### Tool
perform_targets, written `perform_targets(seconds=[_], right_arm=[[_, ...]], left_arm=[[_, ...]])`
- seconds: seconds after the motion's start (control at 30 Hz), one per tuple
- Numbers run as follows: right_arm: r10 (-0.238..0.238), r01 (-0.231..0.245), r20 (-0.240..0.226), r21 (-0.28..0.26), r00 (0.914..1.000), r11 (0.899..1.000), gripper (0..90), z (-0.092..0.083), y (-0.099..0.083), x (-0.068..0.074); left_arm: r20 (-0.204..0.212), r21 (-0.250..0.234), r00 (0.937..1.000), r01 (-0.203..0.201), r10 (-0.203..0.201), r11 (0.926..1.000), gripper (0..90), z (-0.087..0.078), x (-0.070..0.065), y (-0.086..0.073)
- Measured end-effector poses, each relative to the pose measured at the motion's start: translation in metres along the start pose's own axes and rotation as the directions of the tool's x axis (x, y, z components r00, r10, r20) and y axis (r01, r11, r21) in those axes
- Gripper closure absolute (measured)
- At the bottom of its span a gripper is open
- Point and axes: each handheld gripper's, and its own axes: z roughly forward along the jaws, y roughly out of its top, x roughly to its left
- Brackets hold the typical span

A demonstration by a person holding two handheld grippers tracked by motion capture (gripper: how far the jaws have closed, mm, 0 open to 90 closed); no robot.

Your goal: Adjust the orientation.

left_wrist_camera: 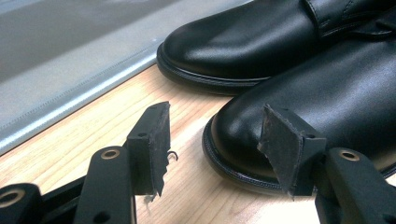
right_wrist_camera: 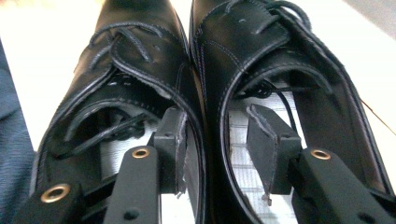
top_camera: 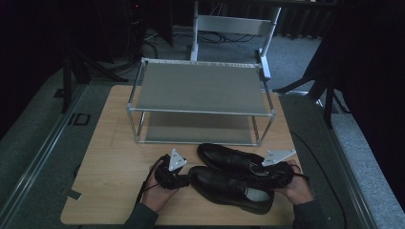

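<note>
We have 2 black leather lace-up shoes side by side on the wooden worktop, in the lower middle of the high view, just in front of a 2-tier metal shoe rack whose shelves are bare. We judge the step in hand to be taking hold of the pair at the heel end so it can go onto the rack. In the right gripper view, the right gripper has 1 finger down inside each shoe's opening, with the 2 touching inner walls between them; the fingers stand partly apart, and we cannot tell whether the pads press the leather yet. The left gripper has its fingers wide apart and holds nothing, one either side of the near shoe's toe cap. The far shoe lies just beyond it. Each shoe's long axis runs from lower right to upper left in the high view, toes toward the left, heels toward the right hand. Next, we think, the right fingers must pinch both inner walls firmly, then lift level and carry the pair toward a shelf.
</note>
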Motion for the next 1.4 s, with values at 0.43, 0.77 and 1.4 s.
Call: perform_targets(seconds=[0.43, 0.77, 1.4], right_arm=[[0.047, -0.047, 0.045, 0.008, 0.9979, 0.999, 81.7, 0.006, -0.002, 0.011], [0.175, -0.177, 0.158, -0.003, 0.9718, 0.984, 81.9, 0.001, -0.006, 0.028], [0.323, -0.328, 0.259, -0.025, 0.9103, 0.944, 77.0, -0.003, -0.011, 0.060]], left_arm=[[-0.005, -0.004, 1.0000, 0.004, -0.004, 1.0000, 43.8, -0.003, 0.003, -0.001], [-0.008, -0.003, 1.0000, 0.006, -0.006, 1.0000, 43.8, -0.003, 0.004, -0.001], [-0.007, -0.001, 1.0000, 0.003, -0.003, 1.0000, 43.8, -0.002, 0.003, -0.002]])
